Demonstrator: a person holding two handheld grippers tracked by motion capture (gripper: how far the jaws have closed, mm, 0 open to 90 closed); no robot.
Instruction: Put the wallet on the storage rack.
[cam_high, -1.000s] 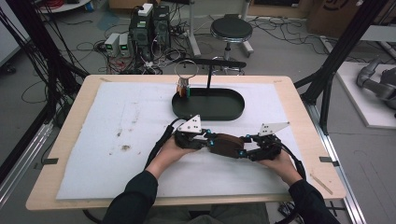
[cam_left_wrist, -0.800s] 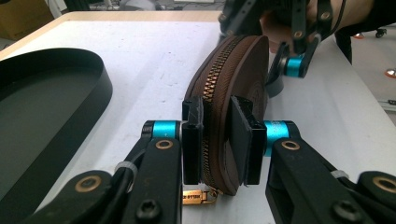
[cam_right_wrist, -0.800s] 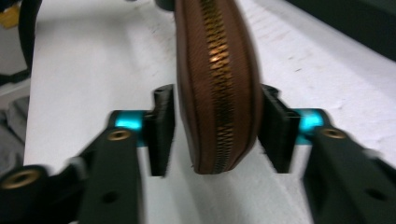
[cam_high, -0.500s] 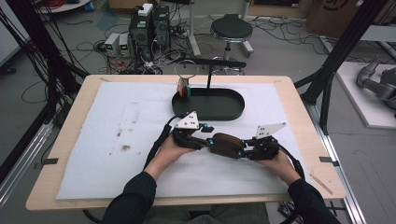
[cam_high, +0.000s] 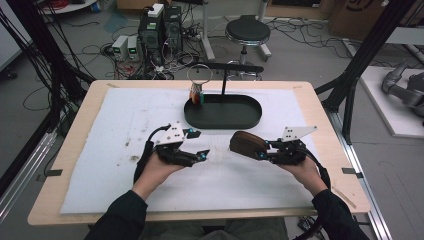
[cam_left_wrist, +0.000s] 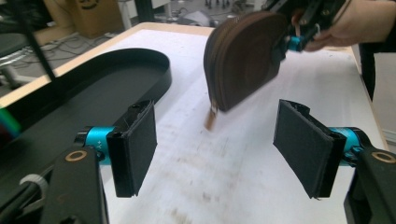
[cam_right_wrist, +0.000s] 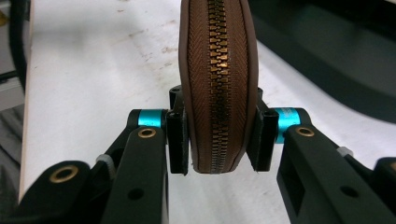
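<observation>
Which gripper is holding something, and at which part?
The right gripper clamps the brown zipped pouch across its flat sides, near one end. The left gripper holds nothing.

Robotics lab indicated: PC towers (cam_high: 161, 27) w/ loose floor cabling (cam_high: 105, 50), black rig frame (cam_high: 367, 55), stool (cam_high: 247, 31) noted.

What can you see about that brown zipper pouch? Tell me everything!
The brown pouch is rounded, looks like leather, and has a brass-coloured zip closed along its edge with a small pull hanging down. The right gripper pinches it on both flat sides, holding it on edge above the white mat, touching nothing else.
</observation>
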